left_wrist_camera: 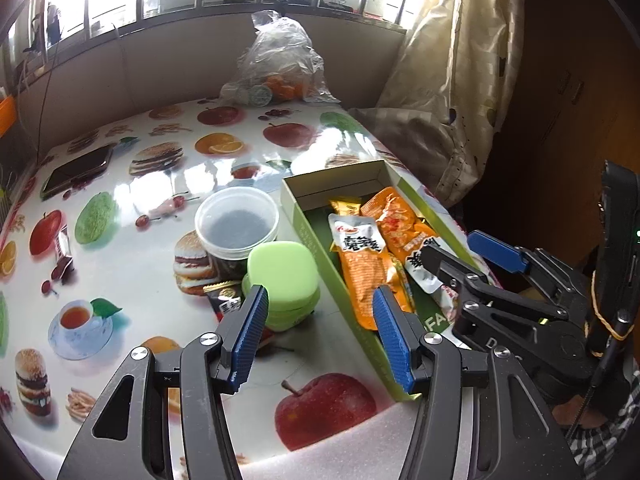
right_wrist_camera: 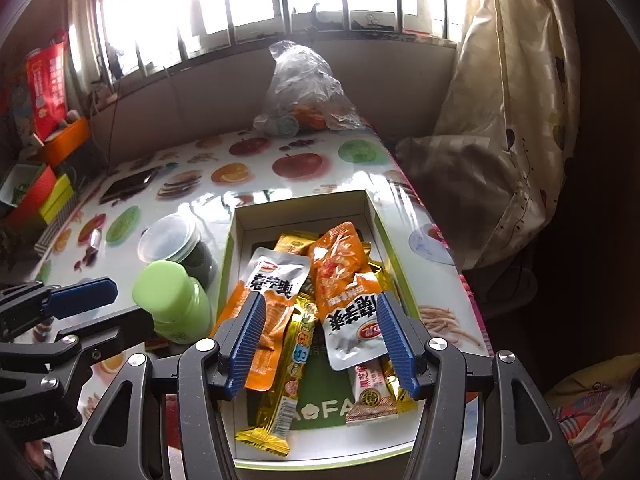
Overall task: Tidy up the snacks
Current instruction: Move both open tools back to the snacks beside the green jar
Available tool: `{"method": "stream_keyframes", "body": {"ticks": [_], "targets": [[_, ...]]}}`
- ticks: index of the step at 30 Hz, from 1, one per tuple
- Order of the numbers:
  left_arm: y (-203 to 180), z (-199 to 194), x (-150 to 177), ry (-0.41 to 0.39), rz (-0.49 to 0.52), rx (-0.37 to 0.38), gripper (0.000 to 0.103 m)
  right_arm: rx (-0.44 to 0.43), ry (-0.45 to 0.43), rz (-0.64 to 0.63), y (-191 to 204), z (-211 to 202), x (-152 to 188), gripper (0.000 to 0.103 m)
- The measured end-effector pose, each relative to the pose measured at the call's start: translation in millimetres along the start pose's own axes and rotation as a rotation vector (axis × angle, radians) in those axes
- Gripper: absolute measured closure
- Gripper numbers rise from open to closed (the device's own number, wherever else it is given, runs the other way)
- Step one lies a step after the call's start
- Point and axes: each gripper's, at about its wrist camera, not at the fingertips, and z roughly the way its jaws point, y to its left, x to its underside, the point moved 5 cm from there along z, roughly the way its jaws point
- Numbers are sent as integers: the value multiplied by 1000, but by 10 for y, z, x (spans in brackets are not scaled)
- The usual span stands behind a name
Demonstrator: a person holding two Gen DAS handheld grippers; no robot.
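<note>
On my table: one open box [right_wrist_camera: 240, 224], two orange snack packets [right_wrist_camera: 340, 264], one gold snack stick [right_wrist_camera: 292, 360], one green jar [right_wrist_camera: 172, 300], one clear-lidded tub [left_wrist_camera: 236, 220], one phone [left_wrist_camera: 76, 174], one plastic bag [left_wrist_camera: 280, 60].

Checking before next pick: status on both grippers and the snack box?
Left gripper open, empty. Right gripper open, empty, above snack box. Snack packets piled inside. Green container beside box, not blocking.

Phone [left_wrist_camera: 76, 172], curtain [left_wrist_camera: 452, 80] (spotted), plastic bag [left_wrist_camera: 280, 60]
</note>
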Motion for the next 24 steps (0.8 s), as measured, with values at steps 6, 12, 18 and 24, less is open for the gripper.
{"method": "stream_keyframes", "body": {"ticks": [6, 12, 18, 24], "targets": [[370, -111, 156, -12, -79, -24, 47, -37, -16, -14, 226, -94, 65, 45], [751, -186, 299, -18, -147, -67, 47, -69, -9, -36, 465, -113, 128, 45], [1083, -163, 426, -1, -214, -89, 47, -112, 9, -64, 748, -74, 198, 45], [1313, -154, 495, 0, -253, -95, 48, -158, 52, -68, 1021, 41, 331, 45]]}}
